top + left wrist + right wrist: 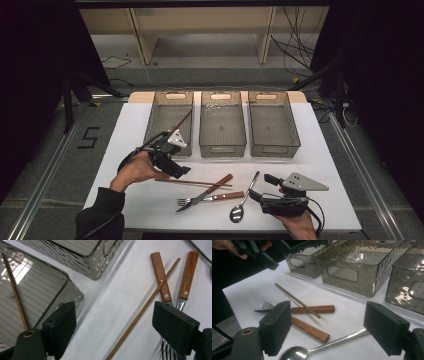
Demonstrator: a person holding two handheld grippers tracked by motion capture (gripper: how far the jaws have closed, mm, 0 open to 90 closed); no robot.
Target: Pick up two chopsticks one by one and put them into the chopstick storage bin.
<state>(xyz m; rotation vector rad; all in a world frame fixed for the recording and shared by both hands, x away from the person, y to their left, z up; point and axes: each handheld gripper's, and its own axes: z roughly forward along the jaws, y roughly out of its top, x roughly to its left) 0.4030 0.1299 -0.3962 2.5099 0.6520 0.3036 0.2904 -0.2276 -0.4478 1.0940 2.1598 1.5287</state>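
Chopstick (pixel 142 310) lies flat on the white table (pixel 325 165), loose, running between the left gripper (pixel 172 167)'s two jaws in the left gripper view. Nearer the right-hand jaw there, not touching either pad. Jaws are spread wide, nothing clamped.

In the high view the left gripper hangs just above the chopstick's left end, close to the front wall of the left bin (pixel 169 120). Whether the pads touch the table, can't tell.

Chopstick's far end crosses over the knife (pixel 212 189) handle; fork (pixel 210 198) lies right beside the knife, handles crossed. A second chopstick (pixel 15 290) already rests inside the left bin, leaning along its floor.

Right gripper (pixel 272 192) sits near the front right of the table, held low. Its jaws are also wide apart and empty. Spoon (pixel 322 346) lies between them in the right gripper view, bowl toward the left-hand jaw, handle running off toward the right-hand one; no contact visible.

Middle bin (pixel 222 125) and right bin (pixel 273 125) stand side by side behind the cutlery, well apart from it.
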